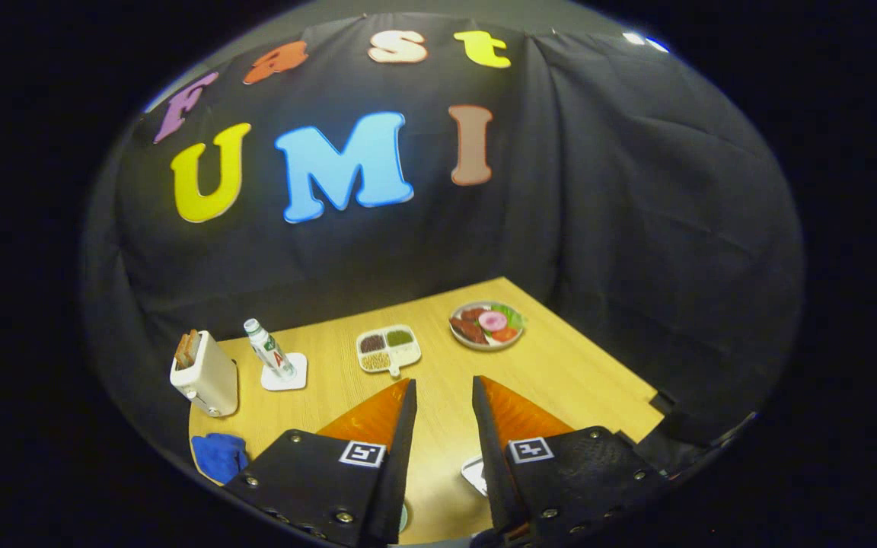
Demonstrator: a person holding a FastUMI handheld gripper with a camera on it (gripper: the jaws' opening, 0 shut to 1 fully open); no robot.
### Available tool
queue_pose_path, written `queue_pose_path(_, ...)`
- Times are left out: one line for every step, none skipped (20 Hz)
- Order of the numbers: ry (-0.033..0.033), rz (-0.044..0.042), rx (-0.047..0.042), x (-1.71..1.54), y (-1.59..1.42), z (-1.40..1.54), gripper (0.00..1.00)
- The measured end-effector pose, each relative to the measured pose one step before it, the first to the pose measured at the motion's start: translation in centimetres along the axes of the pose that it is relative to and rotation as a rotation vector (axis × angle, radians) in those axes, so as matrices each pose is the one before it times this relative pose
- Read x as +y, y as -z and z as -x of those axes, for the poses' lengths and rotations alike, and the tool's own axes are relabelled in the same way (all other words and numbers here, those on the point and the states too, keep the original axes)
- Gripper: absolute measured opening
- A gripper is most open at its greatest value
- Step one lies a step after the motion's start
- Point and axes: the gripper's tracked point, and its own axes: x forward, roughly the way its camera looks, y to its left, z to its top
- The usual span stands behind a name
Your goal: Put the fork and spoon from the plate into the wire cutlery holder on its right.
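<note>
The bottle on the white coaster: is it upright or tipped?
Upright, leaning slightly: the bottle stands on its coaster, beyond the open gripper.

gripper view | rides the gripper [444, 392], fingers apart, nothing between | high over the table's [575, 380] near edge | faces the far wall [621, 213] | table things distant

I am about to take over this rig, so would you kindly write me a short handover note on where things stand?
Gripper: open, holding nothing, raised above the wooden table, with bare tabletop between the fingers.
Beyond the fingers: a plate of food, a divided dish, a bottle on a coaster, a toaster and a blue cloth.
Fork, spoon and wire holder: I cannot make them out. A pale edge peeks out by the right finger; what it is, I cannot tell.
Done: nothing evident. Left: both pieces, as far as I can judge.
</note>
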Motion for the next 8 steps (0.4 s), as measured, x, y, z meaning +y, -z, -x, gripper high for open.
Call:
queue_pose_path(-0.01487, 0.01981, -0.05923, 0.464, -1.294, 0.525, 0.44)
queue_pose_path(-0.00394, 0.01703, -0.05042, 0.338, -1.12, 0.434, 0.44)
queue_pose_path(-0.0113, 0.01053, -0.04425, 0.313, -0.739, 0.513, 0.44)
queue_pose_path(-0.01766, 0.0011, -0.04053, 0.538, -0.981, 0.575, 0.44)
queue_pose_path(-0.02295, -0.00295, -0.03692, 0.758, -0.779, 0.383, 0.44)
queue_pose_path(-0.02515, 0.00473, -0.02623, 0.811, -0.566, 0.296, 0.44)
queue_pose_path(-0.02112, 0.01344, -0.02081, 0.537, -0.18, 0.373, 0.44)
queue_pose_path(-0.01409, 0.02032, -0.01273, 0.626, -0.247, 0.251, 0.44)
